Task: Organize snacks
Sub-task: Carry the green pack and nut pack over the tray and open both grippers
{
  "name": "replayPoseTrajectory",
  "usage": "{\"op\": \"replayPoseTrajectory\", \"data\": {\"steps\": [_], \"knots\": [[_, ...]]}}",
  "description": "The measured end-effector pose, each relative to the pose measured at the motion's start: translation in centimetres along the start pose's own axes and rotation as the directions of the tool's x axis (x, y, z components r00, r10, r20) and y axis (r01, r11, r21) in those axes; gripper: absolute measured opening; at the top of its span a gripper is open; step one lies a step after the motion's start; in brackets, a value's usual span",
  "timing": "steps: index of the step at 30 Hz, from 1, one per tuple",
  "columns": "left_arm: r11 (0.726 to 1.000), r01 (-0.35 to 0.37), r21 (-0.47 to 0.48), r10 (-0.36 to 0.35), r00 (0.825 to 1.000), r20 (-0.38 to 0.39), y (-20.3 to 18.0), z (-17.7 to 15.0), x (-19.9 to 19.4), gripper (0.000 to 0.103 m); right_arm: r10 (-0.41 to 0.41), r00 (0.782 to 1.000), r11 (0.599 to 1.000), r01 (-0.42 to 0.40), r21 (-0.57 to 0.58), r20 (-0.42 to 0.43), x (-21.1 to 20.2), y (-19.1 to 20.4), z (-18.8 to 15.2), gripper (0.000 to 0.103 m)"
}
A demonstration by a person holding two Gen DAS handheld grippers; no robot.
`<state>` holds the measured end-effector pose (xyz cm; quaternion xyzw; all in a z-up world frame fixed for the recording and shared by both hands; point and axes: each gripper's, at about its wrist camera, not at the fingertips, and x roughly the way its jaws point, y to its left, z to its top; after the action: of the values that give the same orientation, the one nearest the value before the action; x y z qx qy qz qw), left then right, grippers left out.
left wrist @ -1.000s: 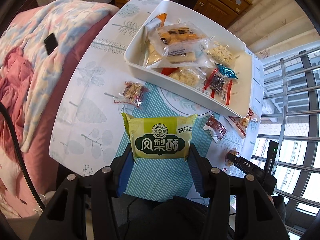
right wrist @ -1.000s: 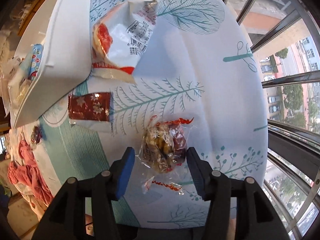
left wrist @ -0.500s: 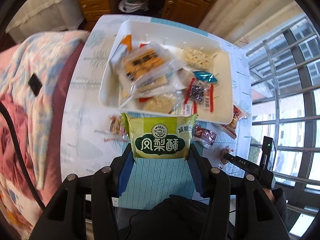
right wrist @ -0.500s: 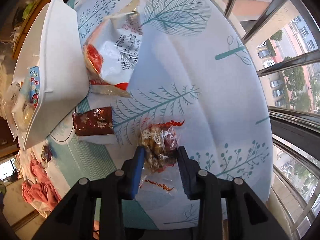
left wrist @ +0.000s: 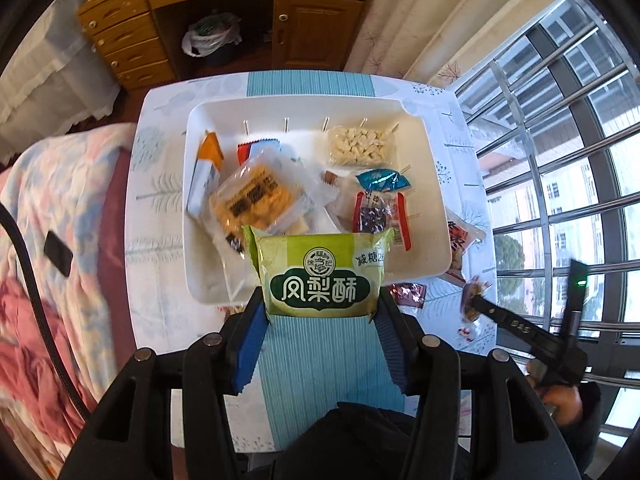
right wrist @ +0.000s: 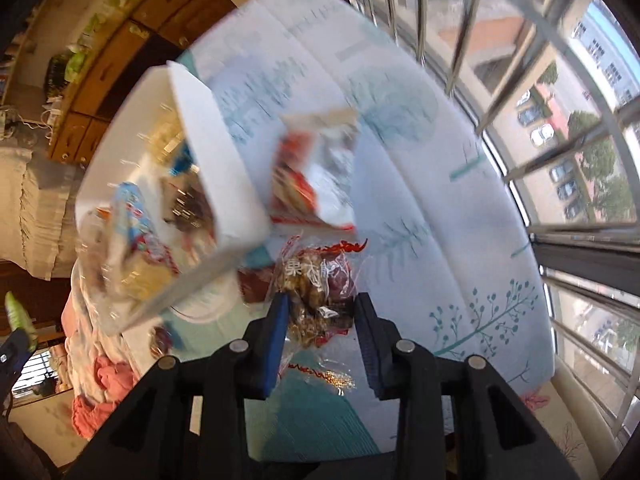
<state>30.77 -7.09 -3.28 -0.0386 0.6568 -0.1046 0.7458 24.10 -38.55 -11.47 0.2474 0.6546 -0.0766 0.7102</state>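
Left gripper (left wrist: 320,312) clamps the green pastry packet (left wrist: 320,276) above the white tray's (left wrist: 436,216) near edge (already crowded with snacks). Right gripper (right wrist: 320,320) pinches a clear nut packet (right wrist: 316,284), clear of the table (right wrist: 460,240).

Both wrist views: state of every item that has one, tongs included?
left tongs: shut on green pastry packet
green pastry packet: sealed, held over the tray's near edge
right tongs: shut on clear nut snack packet
clear nut snack packet: sealed, held above the tablecloth
white tray: upright, partly filled with packets
dark red candy: on the tablecloth, outside the tray
red and white bag: on the tablecloth beside the tray
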Motion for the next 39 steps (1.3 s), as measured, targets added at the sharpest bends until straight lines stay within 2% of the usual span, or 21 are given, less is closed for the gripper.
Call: {"op": "replayPoseTrajectory", "data": {"steps": [6,16,20,22,24,25,27,31,33,39], "knots": [[0.999,0.004,0.037,-0.004,1.0,0.003,0.7,1.6,1.3,0.051,0.044,0.993,0.997,-0.037,-0.066,0.105,-2.3,5.4,0.2,0.034],[0.99,0.123,0.073,-0.127,0.99,0.058,1.8,3.1,2.4,0.051,0.163,0.973,0.974,-0.133,-0.182,0.163,-2.0,13.5,0.9,0.034],[0.982,0.168,0.09,-0.176,0.98,0.088,2.3,3.1,2.2,0.052,0.191,0.97,0.967,-0.161,-0.195,0.149,-1.4,14.8,0.6,0.034],[0.977,0.189,0.096,-0.199,0.975,0.103,2.5,3.0,2.0,0.058,0.209,0.968,0.963,-0.179,-0.201,0.136,-1.2,15.2,0.3,0.035],[0.976,0.2,0.087,-0.209,0.971,0.114,2.9,3.0,1.8,0.077,0.237,0.964,0.96,-0.213,-0.182,0.12,-0.9,15.2,0.2,0.036],[0.976,0.202,0.082,-0.211,0.97,0.121,3.0,3.1,1.6,0.08,0.241,0.964,0.96,-0.219,-0.174,0.115,-0.9,15.3,0.1,0.039],[0.977,0.201,0.074,-0.209,0.968,0.136,3.3,3.0,1.3,0.082,0.239,0.964,0.963,-0.22,-0.159,0.118,-0.9,15.1,0.1,0.05],[0.982,0.185,0.038,-0.189,0.971,0.145,4.0,2.6,1.1,0.086,0.246,0.96,0.963,-0.226,-0.149,0.135,-1.4,14.8,-0.1,0.052],[0.983,0.185,0.012,-0.185,0.972,0.145,4.4,2.3,1.0,0.086,0.247,0.959,0.963,-0.227,-0.148,0.14,-1.7,14.5,-0.3,0.057],[0.984,0.163,-0.072,-0.151,0.977,0.151,5.9,0.2,0.5,0.086,0.244,0.961,0.962,-0.223,-0.156,0.133,-2.3,13.6,-0.9,0.059]]}}
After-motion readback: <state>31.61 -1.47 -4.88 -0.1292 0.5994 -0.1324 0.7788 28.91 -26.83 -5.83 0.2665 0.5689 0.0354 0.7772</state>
